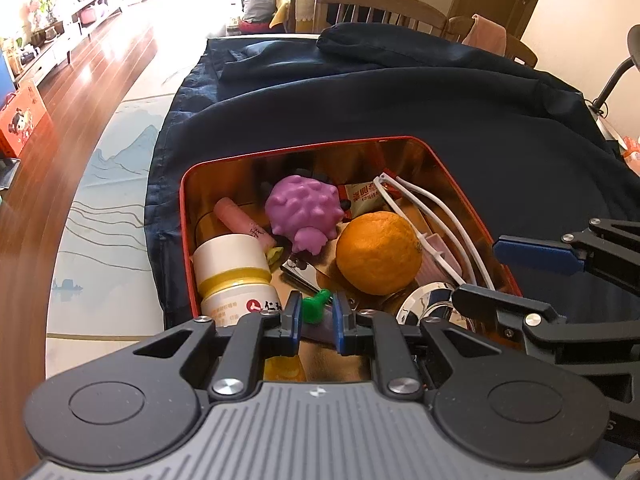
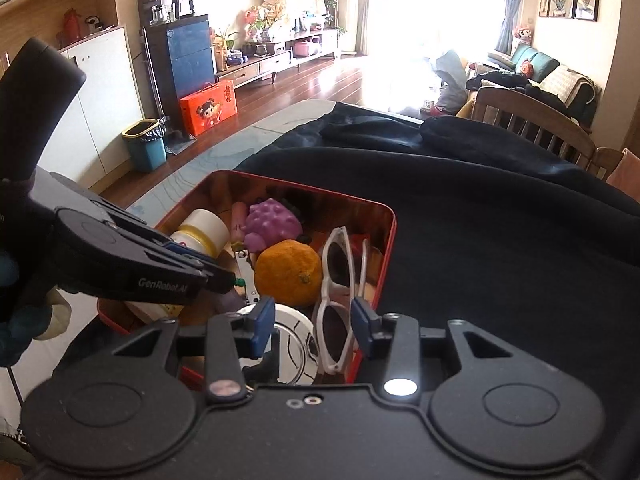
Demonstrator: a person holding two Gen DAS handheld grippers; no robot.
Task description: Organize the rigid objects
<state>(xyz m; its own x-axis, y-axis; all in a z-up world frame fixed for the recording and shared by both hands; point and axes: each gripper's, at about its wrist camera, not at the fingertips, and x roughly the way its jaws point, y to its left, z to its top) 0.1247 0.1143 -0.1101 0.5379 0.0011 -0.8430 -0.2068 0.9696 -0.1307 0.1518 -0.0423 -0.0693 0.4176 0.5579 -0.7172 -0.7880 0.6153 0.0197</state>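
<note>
Sunlit wooden floor (image 2: 320, 80), chair (image 2: 532, 116), sofa (image 2: 536, 62)
</note>
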